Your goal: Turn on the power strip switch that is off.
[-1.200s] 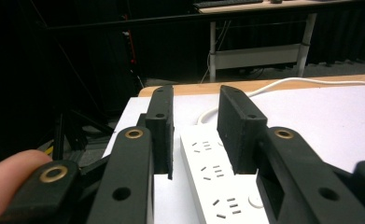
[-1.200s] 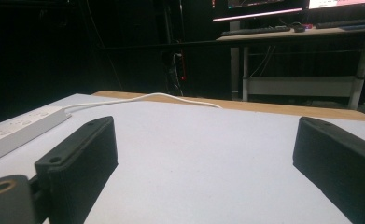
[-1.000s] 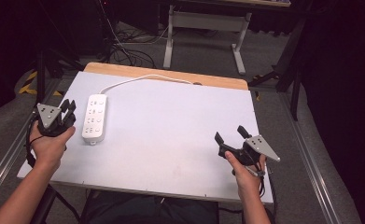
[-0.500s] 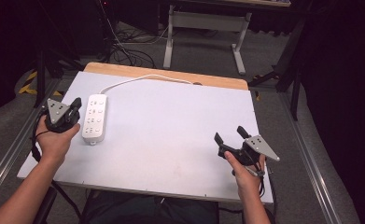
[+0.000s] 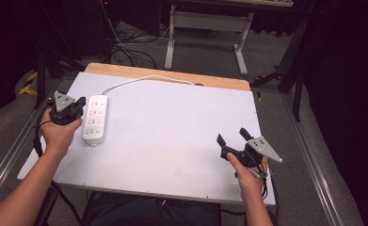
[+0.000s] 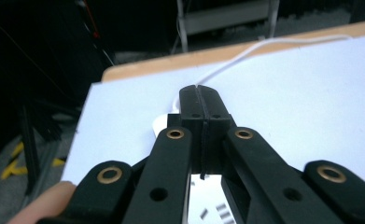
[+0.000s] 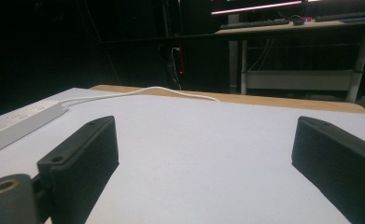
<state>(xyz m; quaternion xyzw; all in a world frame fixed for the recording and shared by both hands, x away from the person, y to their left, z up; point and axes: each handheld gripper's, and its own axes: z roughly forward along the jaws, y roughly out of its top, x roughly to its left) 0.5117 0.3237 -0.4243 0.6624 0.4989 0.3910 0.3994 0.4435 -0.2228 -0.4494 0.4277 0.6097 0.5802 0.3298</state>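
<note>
Power strip [image 5: 95, 119] beside left tongs [image 5: 79, 104]

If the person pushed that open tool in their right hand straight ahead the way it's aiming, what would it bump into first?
Probably nothing on the table. The right tool, jaws open, aims across the bare white tabletop. The power strip lies well off to its left, and its white cord crosses near the far edge, possibly in line; depth is unclear.

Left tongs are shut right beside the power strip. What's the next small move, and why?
Probably open the left tongs first. Their jaws are pressed together, empty, just above the near end of the white power strip, so they cannot grip it as they are. The right tongs stand open, far across the table.
</note>
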